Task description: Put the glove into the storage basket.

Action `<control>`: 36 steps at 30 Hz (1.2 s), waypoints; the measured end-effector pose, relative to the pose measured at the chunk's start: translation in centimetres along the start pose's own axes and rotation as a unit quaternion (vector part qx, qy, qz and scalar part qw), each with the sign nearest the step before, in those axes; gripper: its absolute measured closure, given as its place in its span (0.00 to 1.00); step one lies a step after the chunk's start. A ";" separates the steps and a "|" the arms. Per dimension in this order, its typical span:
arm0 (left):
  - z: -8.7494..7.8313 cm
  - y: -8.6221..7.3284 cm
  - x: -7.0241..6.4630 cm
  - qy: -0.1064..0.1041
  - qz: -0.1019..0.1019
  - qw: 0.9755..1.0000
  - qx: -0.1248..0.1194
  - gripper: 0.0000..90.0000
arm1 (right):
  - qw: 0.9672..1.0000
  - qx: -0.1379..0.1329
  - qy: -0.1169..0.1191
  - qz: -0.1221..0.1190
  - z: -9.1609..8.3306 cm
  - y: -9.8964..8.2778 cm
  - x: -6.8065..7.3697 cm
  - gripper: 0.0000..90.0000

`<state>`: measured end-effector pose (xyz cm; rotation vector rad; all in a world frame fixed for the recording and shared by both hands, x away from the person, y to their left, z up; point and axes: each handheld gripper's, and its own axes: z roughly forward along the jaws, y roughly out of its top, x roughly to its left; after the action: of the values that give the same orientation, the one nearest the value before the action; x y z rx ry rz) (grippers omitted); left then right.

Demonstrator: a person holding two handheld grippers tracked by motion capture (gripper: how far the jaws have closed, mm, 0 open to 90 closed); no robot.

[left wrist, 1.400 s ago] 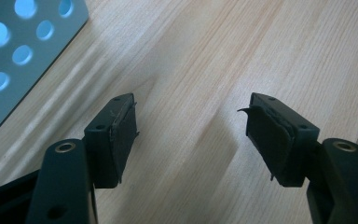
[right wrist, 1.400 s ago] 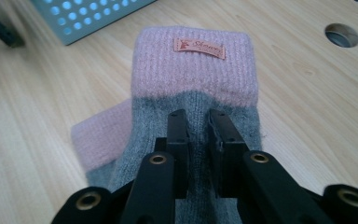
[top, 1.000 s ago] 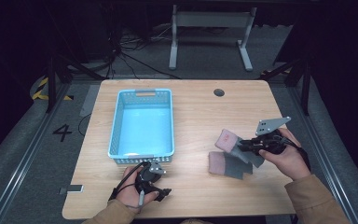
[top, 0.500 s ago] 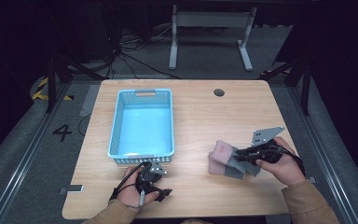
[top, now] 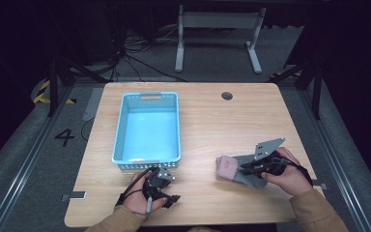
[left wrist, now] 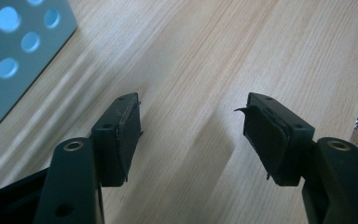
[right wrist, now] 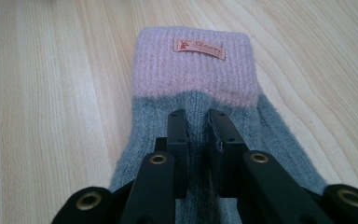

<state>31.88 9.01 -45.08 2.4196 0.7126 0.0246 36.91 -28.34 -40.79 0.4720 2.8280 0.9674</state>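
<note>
A grey knit sock with a pink cuff (top: 227, 166) lies flat on the wooden table (top: 212, 121) at the right front. My right gripper (top: 245, 169) is shut on its grey part. In the right gripper view the jaws pinch a fold of the grey knit, and the pink cuff with a small label (right wrist: 191, 65) points away from my right gripper (right wrist: 198, 126). My left gripper (top: 171, 199) is held low at the table's front edge, just in front of the blue basket (top: 121, 130). In the left gripper view my left gripper (left wrist: 191, 126) is open; its jaws have just closed slightly over bare wood.
The light blue perforated basket stands left of centre with nothing in it; its wall (left wrist: 9, 56) shows at the upper left of the left gripper view. A round cable hole (top: 227, 95) sits near the far edge. A metal frame stands on the floor beyond the table.
My right hand has come down and toward the front edge with the sock, which now lies flat on the table. The left hand has stayed put.
</note>
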 end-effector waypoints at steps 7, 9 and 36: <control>0.1 0.2 -0.2 -0.015 0.008 1.000 -0.015 0.47 | 1.000 0.002 0.001 -0.011 0.1 -0.3 -0.2 0.90; 0.1 0.4 -0.4 -0.021 0.012 1.000 -0.015 0.50 | 1.000 0.005 -0.001 -0.009 0.4 -0.4 -0.4 0.89; 2.4 8.5 -2.5 -0.043 0.054 0.997 -0.020 0.66 | 0.982 -0.002 -0.089 0.169 -3.9 -5.5 1.5 0.59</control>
<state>34.32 0.69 -41.91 2.4032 0.5377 -0.0216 33.30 -34.21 -41.13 1.0102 2.6340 0.9262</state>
